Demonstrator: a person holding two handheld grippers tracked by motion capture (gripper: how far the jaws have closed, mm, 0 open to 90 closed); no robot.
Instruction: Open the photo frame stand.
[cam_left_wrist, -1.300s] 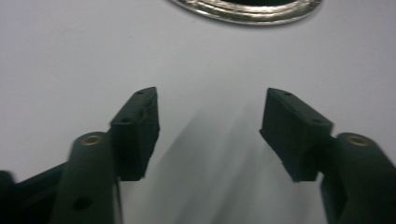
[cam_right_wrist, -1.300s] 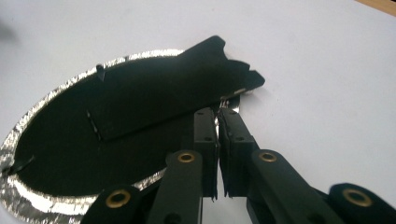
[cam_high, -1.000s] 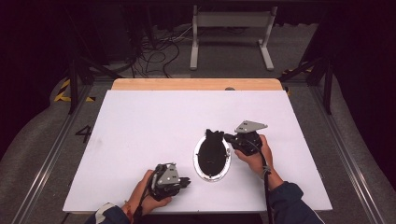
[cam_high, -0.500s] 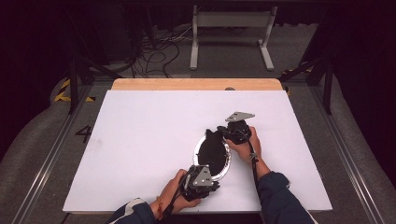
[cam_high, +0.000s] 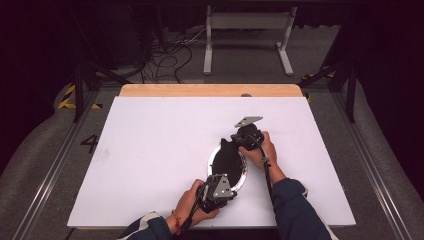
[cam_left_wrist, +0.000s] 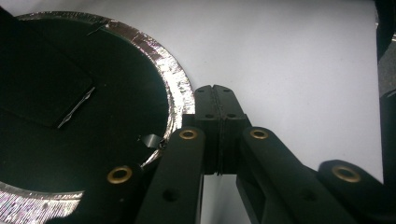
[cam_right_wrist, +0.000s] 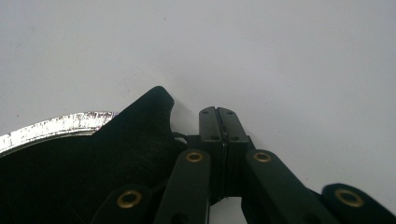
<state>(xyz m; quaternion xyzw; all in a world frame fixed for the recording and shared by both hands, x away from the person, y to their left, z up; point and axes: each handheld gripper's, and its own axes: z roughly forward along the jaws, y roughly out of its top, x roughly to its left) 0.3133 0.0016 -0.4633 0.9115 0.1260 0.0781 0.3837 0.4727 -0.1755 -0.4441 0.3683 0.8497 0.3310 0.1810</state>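
Round pan (cam_high: 227, 162): dark inside, bright foil-like rim; sits on the white table (cam_high: 150, 150), near its front edge, a bit right of centre, between the two hands.
Black sheet (cam_right_wrist: 140, 126): dark flat piece lying in the pan; one pointed corner sticks out past the far rim, next to the right gripper. Cloth or liner, can't tell.
Left gripper (cam_high: 218, 189): at the pan's near rim. Jaws fully together in the left gripper view, nothing pinched. Tips are just outside the foil edge (cam_left_wrist: 180, 93), close beside it; actual contact not clear.
Right gripper (cam_high: 243, 138): at the far rim, beside the protruding corner. Jaws pressed flat against each other in the right gripper view, holding nothing. Tips are over bare table, apart from the sheet's edge.
Step in hand (judgement): looks like both tools are being positioned on opposite sides of the pan, to steady it or to get at the sheet.
How to do it well: open before committing; closed tips can only push. Take the loose corner with the right, keep the left low against the rim so the pan doesn't slide on the smooth top.
Risk: foil rim looks thin, a hard pinch would probably crease it.
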